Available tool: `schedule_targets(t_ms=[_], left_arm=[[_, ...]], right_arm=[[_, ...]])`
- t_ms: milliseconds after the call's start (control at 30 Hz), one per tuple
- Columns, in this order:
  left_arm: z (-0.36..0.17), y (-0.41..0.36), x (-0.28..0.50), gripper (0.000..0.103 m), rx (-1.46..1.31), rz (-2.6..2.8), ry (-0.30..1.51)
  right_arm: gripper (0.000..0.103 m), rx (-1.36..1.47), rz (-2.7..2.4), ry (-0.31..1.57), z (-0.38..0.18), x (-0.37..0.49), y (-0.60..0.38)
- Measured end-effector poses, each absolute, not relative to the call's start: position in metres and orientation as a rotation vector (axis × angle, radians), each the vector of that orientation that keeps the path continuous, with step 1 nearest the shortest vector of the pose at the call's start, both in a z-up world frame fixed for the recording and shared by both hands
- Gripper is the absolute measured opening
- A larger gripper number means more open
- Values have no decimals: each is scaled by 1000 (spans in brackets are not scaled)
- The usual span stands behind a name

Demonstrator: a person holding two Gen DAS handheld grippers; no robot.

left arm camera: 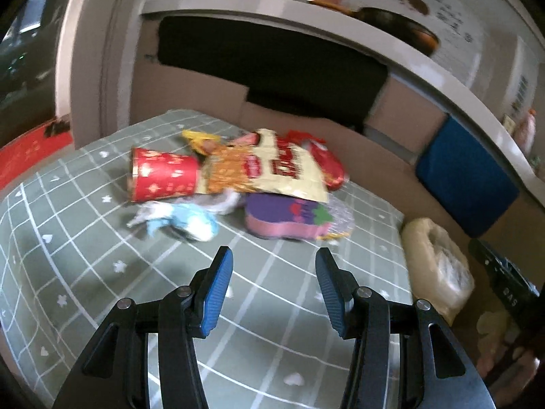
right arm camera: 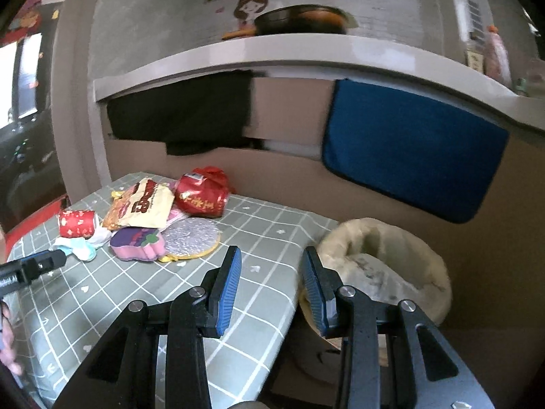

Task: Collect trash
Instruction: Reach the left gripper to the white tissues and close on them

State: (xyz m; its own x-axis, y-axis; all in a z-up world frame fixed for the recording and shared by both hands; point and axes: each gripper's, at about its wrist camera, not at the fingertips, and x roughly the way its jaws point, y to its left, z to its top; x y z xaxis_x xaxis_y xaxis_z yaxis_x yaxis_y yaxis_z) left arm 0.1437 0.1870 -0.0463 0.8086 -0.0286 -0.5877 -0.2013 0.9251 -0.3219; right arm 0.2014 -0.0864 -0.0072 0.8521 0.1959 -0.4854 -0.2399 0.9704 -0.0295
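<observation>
A pile of trash lies on the green checked tablecloth (left arm camera: 102,272). It holds a red paper cup (left arm camera: 163,179) on its side, a cream snack bag (left arm camera: 272,170), a red wrapper (left arm camera: 327,163), a purple sponge (left arm camera: 286,216), a silver scouring pad (left arm camera: 340,218) and a crumpled blue-white tissue (left arm camera: 184,220). My left gripper (left arm camera: 273,252) is open and empty, just short of the sponge. My right gripper (right arm camera: 271,252) is open and empty over the table's right edge. A bag-lined bin (right arm camera: 381,266) sits just beyond it, and the pile with the snack bag (right arm camera: 143,204) is far to its left.
Behind the table, a black cloth (right arm camera: 184,116) and a blue cloth (right arm camera: 408,150) hang from a grey counter (right arm camera: 272,51) that carries a pan (right arm camera: 299,20). Cardboard panels line the wall below. The bin (left arm camera: 436,266) stands off the table's right side.
</observation>
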Motion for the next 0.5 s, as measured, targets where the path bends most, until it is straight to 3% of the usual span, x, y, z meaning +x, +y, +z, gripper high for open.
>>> schedule_targets(t_ms=[500], left_arm=[[-63, 275, 158, 51, -462, 223, 609]], right_arm=[[36, -136, 259, 531, -26, 257, -58]])
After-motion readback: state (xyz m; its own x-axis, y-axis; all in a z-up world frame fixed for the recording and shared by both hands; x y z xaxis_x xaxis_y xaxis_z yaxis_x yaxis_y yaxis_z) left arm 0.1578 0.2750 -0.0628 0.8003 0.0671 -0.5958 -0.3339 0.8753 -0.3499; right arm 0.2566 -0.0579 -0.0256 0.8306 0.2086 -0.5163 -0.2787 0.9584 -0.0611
